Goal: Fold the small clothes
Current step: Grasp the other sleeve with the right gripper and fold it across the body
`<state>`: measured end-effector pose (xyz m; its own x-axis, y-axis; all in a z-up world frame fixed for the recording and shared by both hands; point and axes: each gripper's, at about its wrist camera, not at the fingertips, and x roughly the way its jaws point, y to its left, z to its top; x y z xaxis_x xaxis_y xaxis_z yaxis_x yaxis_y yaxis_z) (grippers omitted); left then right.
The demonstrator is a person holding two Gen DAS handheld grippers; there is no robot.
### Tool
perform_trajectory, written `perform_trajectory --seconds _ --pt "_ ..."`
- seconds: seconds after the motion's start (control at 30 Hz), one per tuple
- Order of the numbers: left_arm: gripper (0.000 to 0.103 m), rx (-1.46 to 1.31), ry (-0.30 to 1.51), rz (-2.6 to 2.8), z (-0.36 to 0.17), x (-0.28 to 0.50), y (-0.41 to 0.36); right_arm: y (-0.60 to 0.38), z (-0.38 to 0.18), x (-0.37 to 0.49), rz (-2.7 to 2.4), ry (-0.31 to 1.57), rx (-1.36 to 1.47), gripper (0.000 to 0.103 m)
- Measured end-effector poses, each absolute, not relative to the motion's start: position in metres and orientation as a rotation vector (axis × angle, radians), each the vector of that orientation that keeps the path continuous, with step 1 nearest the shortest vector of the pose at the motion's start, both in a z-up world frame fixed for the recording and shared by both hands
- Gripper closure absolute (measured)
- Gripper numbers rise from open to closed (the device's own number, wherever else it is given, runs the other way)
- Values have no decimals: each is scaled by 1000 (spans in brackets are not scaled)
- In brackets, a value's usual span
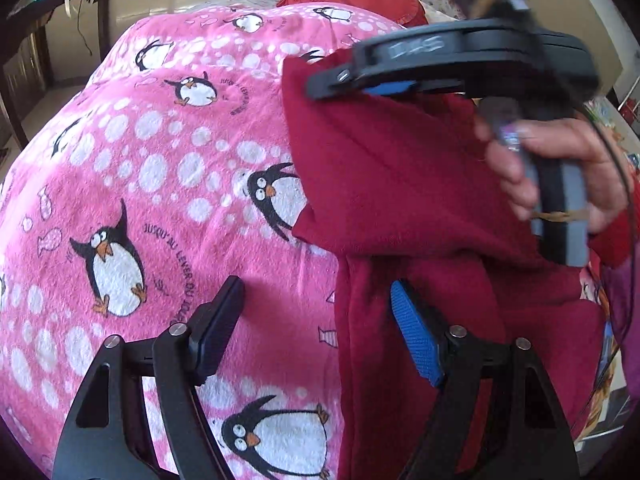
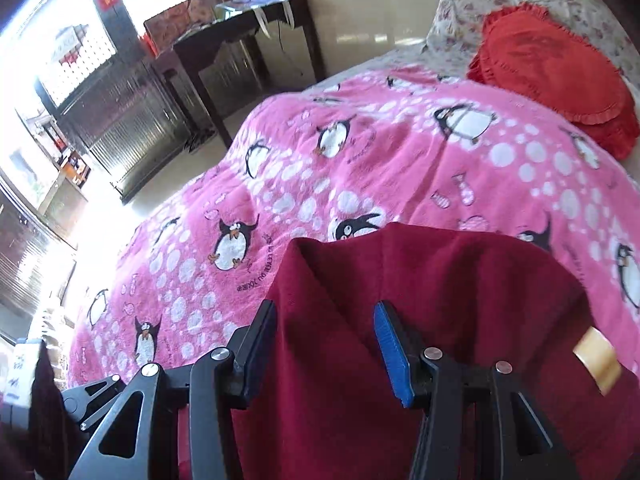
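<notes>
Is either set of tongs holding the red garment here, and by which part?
Neither: both the left tongs and right tongs are open over the red garment.

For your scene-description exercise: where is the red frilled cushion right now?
The red frilled cushion lies top right in the right wrist view, beyond the pink penguin blanket, against the floral pillows.

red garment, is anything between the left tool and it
Nothing visible. The left tool stands open right at the dark red garment, its blue pad already over the cloth. Only the pink penguin blanket lies beneath.
</notes>
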<state>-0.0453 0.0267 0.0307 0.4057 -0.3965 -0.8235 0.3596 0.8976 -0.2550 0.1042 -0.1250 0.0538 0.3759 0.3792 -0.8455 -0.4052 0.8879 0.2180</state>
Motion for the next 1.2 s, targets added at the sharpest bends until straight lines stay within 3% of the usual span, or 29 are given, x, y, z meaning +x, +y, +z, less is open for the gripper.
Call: perform_trajectory --seconds 0.03,0.07,0.1,0.33,0.47,0.57,0.63,0.7,0.83,1.07,1.1,1.17,1.2 --pt "50 -26 1043 -477 31 -45 27 -124 47 106 500 1072 -40 57" --pt "64 -27 1045 -490 32 -43 28 -122 46 108 514 1055 -39 74" --pt "72 -48 1057 -511 33 -41 30 -120 48 110 531 1056 -27 99" --pt "74 -72 1015 -439 55 -30 67 -61 82 121 591 934 -35 99" --pt "74 -109 1044 -391 57 -19 85 -56 57 127 510 970 -57 99" --pt "74 -106 1004 -391 69 -19 88 -79 63 106 518 1000 -35 94" --pt "74 -110 972 -411 78 -19 85 -107 85 78 479 955 -42 69" --pt "71 -106 961 -427 82 -15 79 -147 104 47 380 913 -57 52" --pt "68 -79 963 -438 76 -2 56 -237 112 -3 140 905 -84 49" --pt "68 -26 969 -443 69 7 18 -322 61 -35 -42 1017 -49 50" --pt "68 -18 978 -443 67 9 13 -322 57 -35 -37 1017 -55 56" --pt "68 2 992 -438 65 12 5 -307 55 -33 -26 1008 -95 80" --pt "68 12 992 -436 65 12 1 -301 56 -34 -29 1004 -126 97"
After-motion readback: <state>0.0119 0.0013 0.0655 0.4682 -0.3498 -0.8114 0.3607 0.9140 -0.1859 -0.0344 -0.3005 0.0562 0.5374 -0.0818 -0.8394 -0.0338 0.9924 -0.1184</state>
